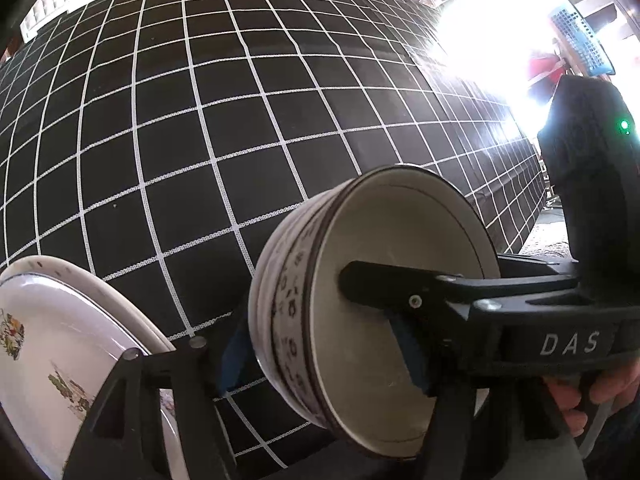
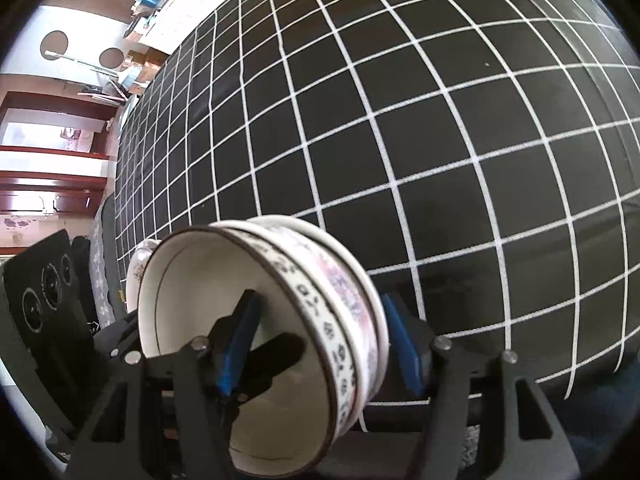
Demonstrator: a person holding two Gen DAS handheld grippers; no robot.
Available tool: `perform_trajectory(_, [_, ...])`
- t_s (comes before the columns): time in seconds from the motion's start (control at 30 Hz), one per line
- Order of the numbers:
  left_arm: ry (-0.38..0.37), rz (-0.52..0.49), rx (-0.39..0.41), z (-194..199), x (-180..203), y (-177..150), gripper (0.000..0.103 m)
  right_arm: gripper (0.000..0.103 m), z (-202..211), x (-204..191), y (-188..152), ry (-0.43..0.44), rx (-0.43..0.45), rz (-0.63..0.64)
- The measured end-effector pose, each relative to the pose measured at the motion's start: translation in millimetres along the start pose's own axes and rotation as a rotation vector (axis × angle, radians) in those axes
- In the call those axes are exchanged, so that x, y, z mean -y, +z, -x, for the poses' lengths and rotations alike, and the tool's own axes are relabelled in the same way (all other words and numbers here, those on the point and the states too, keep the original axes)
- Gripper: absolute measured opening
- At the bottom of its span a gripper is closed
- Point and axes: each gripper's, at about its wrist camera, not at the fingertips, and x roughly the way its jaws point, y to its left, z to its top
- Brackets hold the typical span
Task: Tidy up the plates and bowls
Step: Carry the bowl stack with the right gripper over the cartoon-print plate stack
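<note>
Bowls (image 2: 280,320) are nested and plates (image 1: 60,340) stacked near the table's (image 1: 200,120) front edge. Left gripper (image 1: 320,344) and right gripper (image 2: 320,344) each straddle the bowl wall; whether the pads press cannot be determined. Final placement remains.

This looks like a lived-in home, likely a dining or living room. A black cloth with a white grid (image 2: 420,128) covers the counter, and crockery sits on it: decorated plates (image 1: 48,340) and patterned stacked bowls (image 2: 280,320). Off to one side there's reddish wooden door framing (image 2: 52,176), with boxes and household clutter (image 2: 148,64) piled along the wall. On the other side, strong daylight floods in beside a blue plastic basket (image 1: 580,40).
</note>
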Motion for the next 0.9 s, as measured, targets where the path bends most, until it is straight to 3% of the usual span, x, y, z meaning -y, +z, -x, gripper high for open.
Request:
perform_trajectory(0.3, [0.038, -0.003, 0.001, -5.4, 10.5, 4.7, 0.065, 0.066, 3.8, -2.0, -5.9, -0.019, 0.023, -0.002])
perform_trajectory(0.57, [0.07, 0.076, -0.035, -12.3, 14.1, 11.5, 0.063, 0.063, 3.5, -3.9, -4.5, -0.054, 0.033, -0.101])
perform_trajectory(0.9, [0.054, 0.151, -0.086, -19.2, 13.2, 17.4, 0.063, 0.062, 9.9, 2.5, 2.3, -0.082, 0.003, -0.178])
